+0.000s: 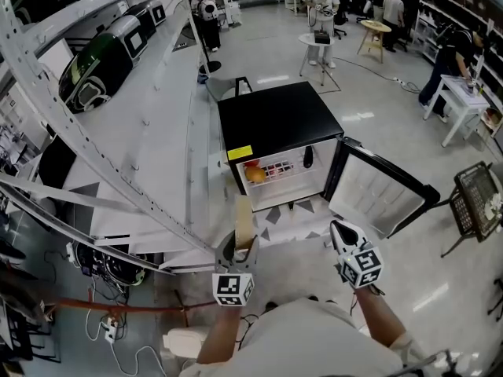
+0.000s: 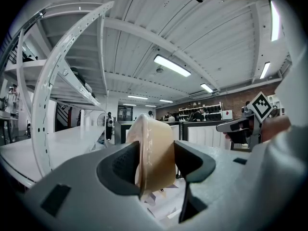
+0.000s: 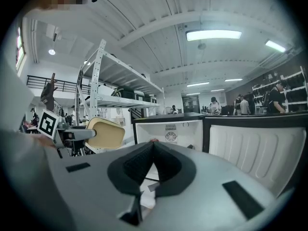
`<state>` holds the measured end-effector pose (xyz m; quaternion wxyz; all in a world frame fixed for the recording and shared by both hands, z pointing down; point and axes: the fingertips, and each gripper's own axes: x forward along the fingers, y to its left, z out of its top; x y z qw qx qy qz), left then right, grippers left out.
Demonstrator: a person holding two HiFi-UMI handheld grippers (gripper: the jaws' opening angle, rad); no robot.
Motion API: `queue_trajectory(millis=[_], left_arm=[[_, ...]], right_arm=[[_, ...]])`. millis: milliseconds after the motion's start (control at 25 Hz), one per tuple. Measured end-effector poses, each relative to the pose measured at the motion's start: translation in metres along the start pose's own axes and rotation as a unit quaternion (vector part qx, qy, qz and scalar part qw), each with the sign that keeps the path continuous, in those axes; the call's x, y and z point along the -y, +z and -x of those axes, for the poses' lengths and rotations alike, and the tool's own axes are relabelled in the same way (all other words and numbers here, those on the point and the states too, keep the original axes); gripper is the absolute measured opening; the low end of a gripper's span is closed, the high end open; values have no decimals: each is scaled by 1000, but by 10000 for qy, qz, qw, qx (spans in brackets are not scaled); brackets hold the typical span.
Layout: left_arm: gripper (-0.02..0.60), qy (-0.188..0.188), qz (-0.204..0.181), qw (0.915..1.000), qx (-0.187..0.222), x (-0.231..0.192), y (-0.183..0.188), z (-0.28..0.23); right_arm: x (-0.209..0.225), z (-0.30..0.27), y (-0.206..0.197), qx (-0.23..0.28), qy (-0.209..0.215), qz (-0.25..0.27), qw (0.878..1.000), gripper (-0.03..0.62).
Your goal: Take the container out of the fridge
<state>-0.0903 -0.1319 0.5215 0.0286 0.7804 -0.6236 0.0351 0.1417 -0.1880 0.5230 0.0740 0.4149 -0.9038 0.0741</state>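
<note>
Beige container (image 2: pixel 153 148) in level left gripper (image 1: pixel 238 248)

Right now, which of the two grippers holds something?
The left gripper: its jaws clamp the beige container, while the right gripper has its jaws closed together with nothing between them.

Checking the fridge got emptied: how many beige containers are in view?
1. The beige container is clamped in the left gripper, in front of the open fridge. Others may be hidden inside it.
</note>
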Motion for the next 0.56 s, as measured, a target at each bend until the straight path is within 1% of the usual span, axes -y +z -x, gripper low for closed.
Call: queue_trajectory(millis=[560], left_arm=[[225,63,24,10000,25,5,0,-2]], right_arm=[[4,2,-3,-58,47,-11,10000,6]])
